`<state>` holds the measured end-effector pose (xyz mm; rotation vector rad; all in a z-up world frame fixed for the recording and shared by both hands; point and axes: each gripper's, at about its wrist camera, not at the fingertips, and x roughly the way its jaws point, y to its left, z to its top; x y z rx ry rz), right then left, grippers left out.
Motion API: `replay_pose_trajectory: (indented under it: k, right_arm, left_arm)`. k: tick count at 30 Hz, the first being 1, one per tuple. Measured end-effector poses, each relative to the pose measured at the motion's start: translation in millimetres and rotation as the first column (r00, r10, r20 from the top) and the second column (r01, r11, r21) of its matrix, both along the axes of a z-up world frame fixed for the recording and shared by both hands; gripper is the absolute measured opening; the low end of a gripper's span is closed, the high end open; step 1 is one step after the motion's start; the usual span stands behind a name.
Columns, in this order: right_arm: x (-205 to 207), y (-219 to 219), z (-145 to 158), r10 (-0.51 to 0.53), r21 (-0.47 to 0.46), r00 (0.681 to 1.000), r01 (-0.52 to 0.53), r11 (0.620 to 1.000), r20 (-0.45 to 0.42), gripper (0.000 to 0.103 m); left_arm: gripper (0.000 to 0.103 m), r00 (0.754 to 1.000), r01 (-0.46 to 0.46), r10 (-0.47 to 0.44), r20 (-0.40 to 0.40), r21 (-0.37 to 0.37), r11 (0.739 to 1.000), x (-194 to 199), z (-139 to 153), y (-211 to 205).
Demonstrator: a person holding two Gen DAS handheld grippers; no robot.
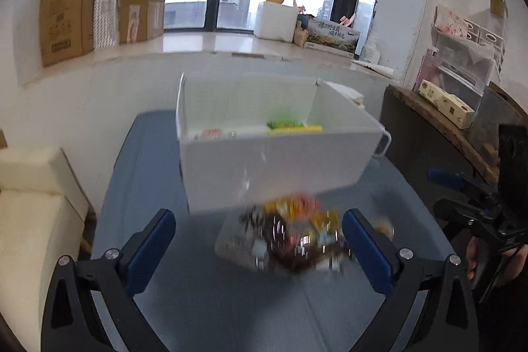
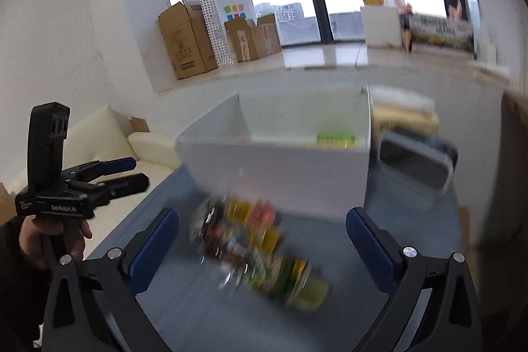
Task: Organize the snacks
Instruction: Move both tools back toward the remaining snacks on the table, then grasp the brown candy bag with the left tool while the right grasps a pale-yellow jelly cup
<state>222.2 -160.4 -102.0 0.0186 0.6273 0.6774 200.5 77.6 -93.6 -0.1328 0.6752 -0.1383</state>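
A clear bag of mixed colourful snacks (image 1: 290, 236) lies on the blue table in front of a white open bin (image 1: 274, 167). The bin holds a green and yellow pack (image 1: 290, 125) and a small pink item. My left gripper (image 1: 259, 249) is open, its blue pads either side of the bag without touching it. My right gripper (image 2: 262, 249) is open, with the blurred snack bag (image 2: 254, 249) between its fingers and the bin (image 2: 280, 174) behind. The left gripper also shows in the right wrist view (image 2: 125, 174). The right gripper shows at the right edge of the left wrist view (image 1: 448, 180).
A cream sofa (image 1: 29, 197) stands left of the blue table (image 1: 148, 180). A dark wooden side table (image 1: 429, 127) with a tissue box is at the right. A grey-rimmed container (image 2: 415, 160) sits right of the bin. Cardboard boxes (image 1: 66, 18) line the window sill.
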Motion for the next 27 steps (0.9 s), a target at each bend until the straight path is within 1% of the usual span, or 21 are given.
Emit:
replay_pose_trajectory:
  k: [2,5,7,11,13,15,16,17,18,19,20,22,24,25,26,27]
  right_arm:
    - [-6.9,-6.7,-16.2,-0.028,0.0,0.999,0.028,1.0,-0.038,0.103]
    - [-12.0,-14.7,-37.7,-0.069,0.004,0.993,0.07,0.998,-0.091,0.103]
    - [-13.5,-17.2,-50.3,-0.092,-0.001,0.989,0.093,0.996,-0.116,0.103]
    - [-10.2,-17.0,-62.9,-0.108,0.005,0.982,0.11,0.994,-0.154,0.103]
    - [-2.6,-17.5,-67.2,-0.12,0.024,0.977,0.127,0.992,-0.174,0.103]
    - [6.9,-20.7,-72.2,-0.148,0.042,0.966,0.16,0.986,-0.213,0.103]
    - [12.9,-20.2,-74.7,-0.175,0.029,0.958,0.186,0.982,-0.227,0.103]
    - [16.9,-19.0,-77.0,-0.192,0.017,0.951,0.202,0.979,-0.241,0.099]
    - [21.9,-17.6,-80.6,-0.197,0.016,0.946,0.208,0.978,-0.259,0.093]
    - [26.2,-15.3,-84.6,-0.195,0.016,0.944,0.206,0.978,-0.266,0.07]
    - [28.1,-11.7,-86.9,-0.204,-0.007,0.942,0.21,0.978,-0.266,0.059]
    - [31.3,-12.8,-89.1,-0.195,0.028,0.94,0.211,0.977,-0.281,0.057]
    - [32.2,-13.0,-89.5,-0.192,0.042,0.938,0.213,0.976,-0.288,0.054]
    - [31.5,-13.6,-88.9,-0.194,0.046,0.939,0.215,0.975,-0.286,0.048]
    - [30.0,-15.8,-87.6,-0.194,0.053,0.939,0.218,0.975,-0.284,0.041]
    - [28.7,-16.9,-87.0,-0.197,0.054,0.939,0.221,0.974,-0.281,0.041]
  left_arm:
    - [0.103,1.0,-0.016,0.016,-0.02,-0.018,1.0,-12.1,-12.1,0.6]
    - [0.103,0.999,-0.034,0.032,-0.039,-0.051,0.998,-25.0,-22.5,1.6]
    - [0.103,0.998,-0.033,0.03,-0.049,-0.052,0.998,-32.7,-27.6,-0.8]
    - [0.103,0.998,-0.022,0.02,-0.059,-0.033,0.999,-42.4,-32.6,-7.4]
    - [0.103,0.998,-0.02,0.018,-0.061,-0.044,0.999,-44.9,-33.2,-7.5]
    - [0.103,0.998,-0.028,0.026,-0.059,-0.045,0.999,-47.8,-33.3,-7.3]
    - [0.103,0.998,-0.033,0.031,-0.059,-0.041,0.999,-47.7,-33.3,-7.0]
    - [0.103,0.998,-0.037,0.035,-0.06,-0.037,0.999,-47.7,-34.0,-7.3]
    - [0.103,0.997,-0.038,0.036,-0.064,-0.037,0.999,-47.4,-34.9,-7.5]
    - [0.103,0.997,-0.037,0.035,-0.069,-0.038,0.999,-46.9,-36.2,-6.9]
    - [0.103,0.997,-0.038,0.035,-0.072,-0.037,0.999,-47.1,-37.6,-7.1]
    - [0.103,0.996,-0.035,0.032,-0.081,-0.033,0.999,-46.5,-40.3,-8.4]
    - [0.103,0.996,-0.034,0.032,-0.086,-0.03,0.999,-45.9,-42.2,-9.6]
    - [0.103,0.996,-0.033,0.03,-0.089,-0.031,0.999,-45.5,-43.2,-9.7]
    - [0.103,0.995,-0.033,0.03,-0.091,-0.03,0.999,-46.0,-44.1,-11.4]
    - [0.103,0.995,-0.035,0.032,-0.093,-0.029,0.999,-45.7,-44.7,-12.2]
